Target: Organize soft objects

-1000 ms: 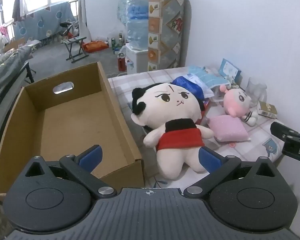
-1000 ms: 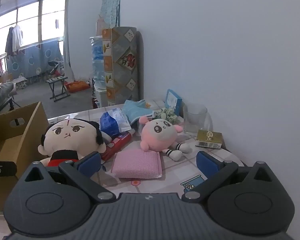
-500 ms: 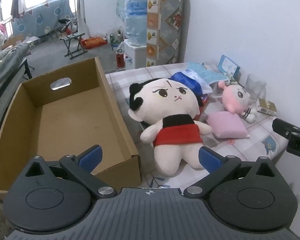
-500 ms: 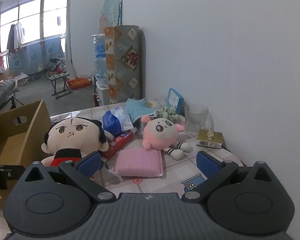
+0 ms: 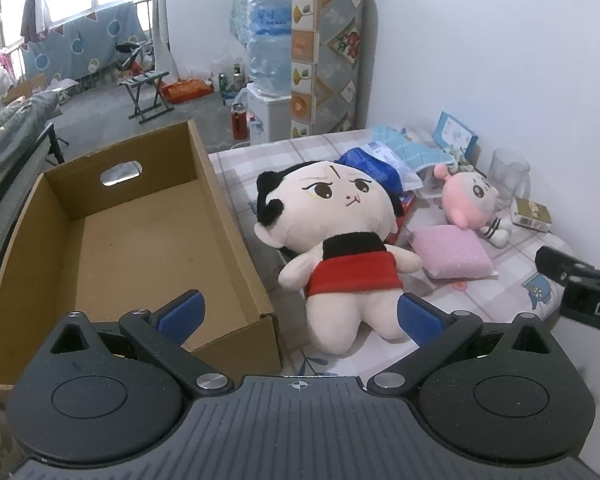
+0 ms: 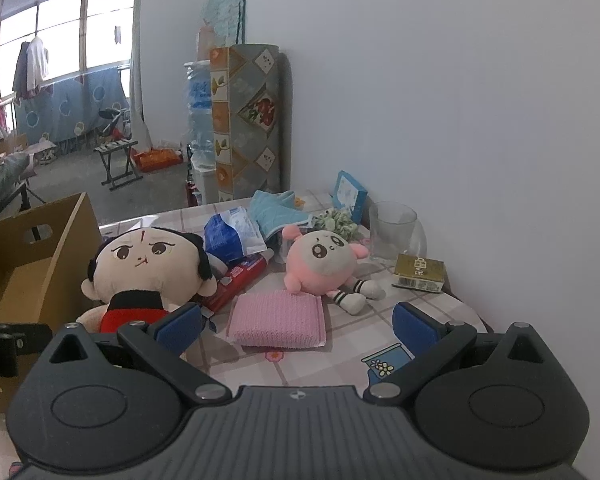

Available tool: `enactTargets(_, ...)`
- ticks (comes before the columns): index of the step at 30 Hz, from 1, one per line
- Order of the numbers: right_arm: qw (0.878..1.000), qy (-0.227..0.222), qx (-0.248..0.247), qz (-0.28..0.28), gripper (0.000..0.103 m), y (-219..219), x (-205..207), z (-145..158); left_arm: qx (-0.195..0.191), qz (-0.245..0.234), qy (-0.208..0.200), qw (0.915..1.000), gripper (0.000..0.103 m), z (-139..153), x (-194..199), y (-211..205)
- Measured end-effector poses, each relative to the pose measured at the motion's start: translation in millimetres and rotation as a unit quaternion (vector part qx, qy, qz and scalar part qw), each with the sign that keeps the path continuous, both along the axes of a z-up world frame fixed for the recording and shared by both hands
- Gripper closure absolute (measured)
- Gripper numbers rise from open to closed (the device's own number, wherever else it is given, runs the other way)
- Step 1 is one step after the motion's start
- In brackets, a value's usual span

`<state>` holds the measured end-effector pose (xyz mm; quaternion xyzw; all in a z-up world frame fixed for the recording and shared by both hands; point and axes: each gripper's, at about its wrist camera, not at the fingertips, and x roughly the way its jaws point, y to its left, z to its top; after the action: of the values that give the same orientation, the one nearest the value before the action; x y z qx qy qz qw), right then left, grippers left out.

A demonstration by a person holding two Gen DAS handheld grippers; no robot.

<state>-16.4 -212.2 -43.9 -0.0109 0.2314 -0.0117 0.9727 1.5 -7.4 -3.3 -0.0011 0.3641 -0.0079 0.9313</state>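
Across the earlier frames and the present one, no object on the table has been displaced; only a slight drift in framing is seen in both wrist views, and the layout is otherwise matched. It is therefore judged that the task has not yet started: nothing has been sorted, and an approach has still to be chosen. The cardboard box [image 5: 140, 248] is seen empty at the left edge of the checked tablecloth [image 6: 340, 364], just beside the large plush doll in the red dress [image 5: 340, 248], which lies face-up on the cloth with 1 side close to the box wall. The pink plush toy [image 6: 320, 260] lies further right, with the pink knitted pad [image 6: 278, 322] directly in front of it and touching or nearly touching it. A blue cloth [image 6: 276, 210], a glass jar [image 6: 394, 232] and a small gold carton [image 6: 420, 272] are placed behind, near the wall. The left gripper [image 5: 300, 312] is held with its jaws spread about halfway, empty, with the doll's legs seen beyond the gap but not contacted. The right gripper [image 6: 296, 324] is likewise held about half open, gripping nothing, with the pink pad framed between its blue pads [image 6: 414, 326] at a distance.
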Motion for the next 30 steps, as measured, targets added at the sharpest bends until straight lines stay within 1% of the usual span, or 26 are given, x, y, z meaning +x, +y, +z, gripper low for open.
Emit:
enactTargets(4, 1.0, 0.003, -0.012, 0.004, 0.032, 5, 0, -3, 0.002, 0.0, -0.002, 1.0, 0.0, 1, 0, 0)
enactTargets(15, 1.0, 0.015, -0.022, 0.011, 0.032, 11, 0, -6, 0.002, -0.008, 0.001, 1.0, 0.0, 0, 0, -3)
enactTargets(30, 0.999, 0.022, -0.023, 0.011, 0.032, 7, 2, -7, 0.002, -0.014, 0.013, 0.9998, 0.0, -4, 2, -10)
